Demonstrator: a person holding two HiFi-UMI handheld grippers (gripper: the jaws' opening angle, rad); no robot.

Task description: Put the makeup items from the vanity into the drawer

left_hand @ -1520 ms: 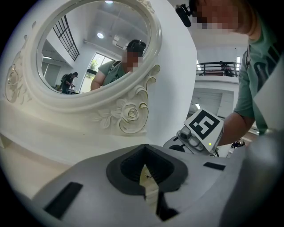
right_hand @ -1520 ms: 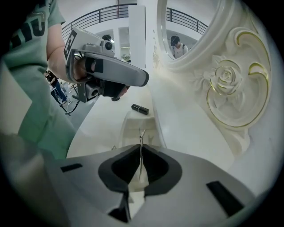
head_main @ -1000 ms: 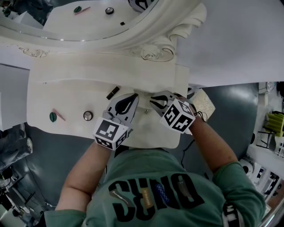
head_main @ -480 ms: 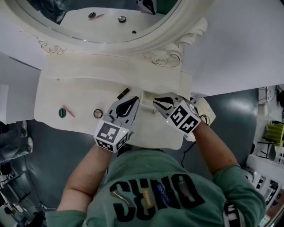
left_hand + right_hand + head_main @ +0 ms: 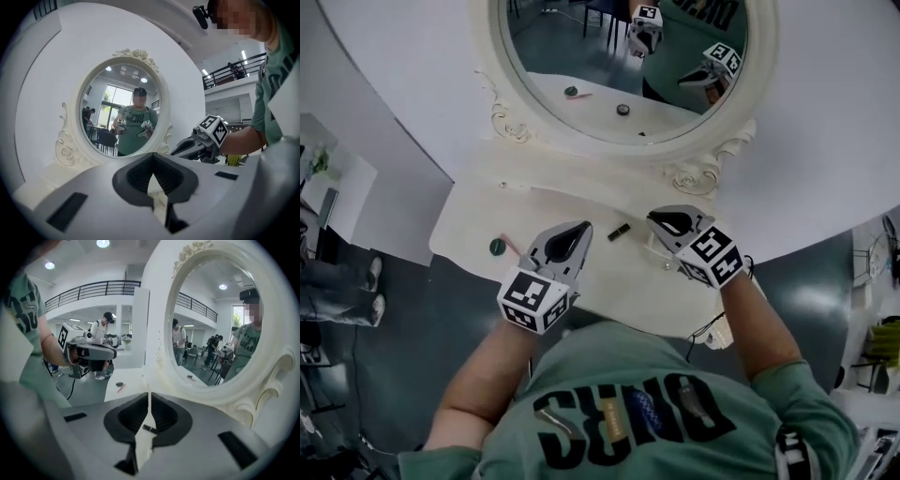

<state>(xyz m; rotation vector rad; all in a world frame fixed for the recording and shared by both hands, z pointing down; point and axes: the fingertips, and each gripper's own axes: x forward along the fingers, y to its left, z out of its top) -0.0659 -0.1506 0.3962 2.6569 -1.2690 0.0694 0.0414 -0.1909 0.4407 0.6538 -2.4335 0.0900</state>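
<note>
both sets of jaws are pinched together with nothing in them. the left gripper [image 5: 581,230] shows only a sliver of gap in its own view, pale worktop [image 5: 619,281] behind it. the right gripper [image 5: 658,218] is the same, and the black tube [image 5: 619,231] just peeks through its slit, lying out on the worktop, not gripped.

what changed: a second ago both grippers were huddled together on the near side of the tube, at the front edge of the vanity. now they've spread out, left one just left of the tube, right one just right of it, tube sitting between the two. the head has lifted too, so the mirror [image 5: 581,56] fills the top of the view.

further left of the tube, the green round thing [image 5: 496,247] and its pink stick [image 5: 510,246] are still out on the worktop. i can't spot an open drawer from here. so my read is nothing's been put away yet, and that tube looks like the easiest first grab.
</note>
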